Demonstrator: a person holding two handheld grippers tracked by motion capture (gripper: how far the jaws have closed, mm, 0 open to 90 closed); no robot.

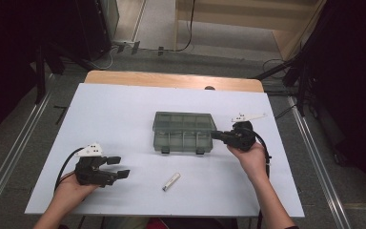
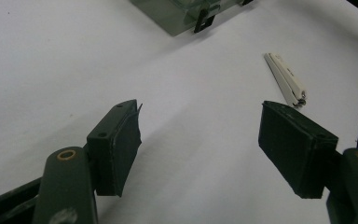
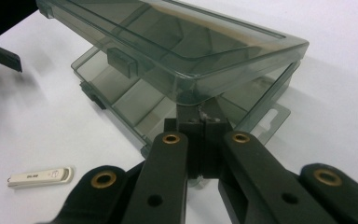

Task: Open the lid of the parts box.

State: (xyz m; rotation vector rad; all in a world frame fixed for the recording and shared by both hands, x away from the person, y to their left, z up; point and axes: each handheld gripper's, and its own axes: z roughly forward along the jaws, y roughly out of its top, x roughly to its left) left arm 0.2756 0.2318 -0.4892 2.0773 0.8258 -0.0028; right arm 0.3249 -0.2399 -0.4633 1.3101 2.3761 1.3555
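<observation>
Item: compartment box [image 1: 184, 132], smoky translucent plastic, internal dividers, two dark latches on the front edge; sits at the centre of the counter [image 1: 124, 109]. In the right gripper view its lid [image 3: 177, 51] is raised off the base, tilted up on the near side, with the compartments seen beneath looking empty. Right tool [image 1: 218, 135], at 3 o'clock of the box, is clenched on the lid's edge at that end, jaws pressed together over the thin rim. Left tool [image 1: 119, 168], at 8 o'clock of the box and well apart from it, is released, pads [image 2: 121, 144] spread wide over bare counter, holding nothing. Small white clip-like piece [image 1: 171, 182] lies flat at 6 o'clock of the box, near the left tool and untouched. Risk, by judgement: the grip is narrow and at one end only, so the lid may twist or slip free and drop; the unheld base may lift or slide across the smooth counter.
</observation>
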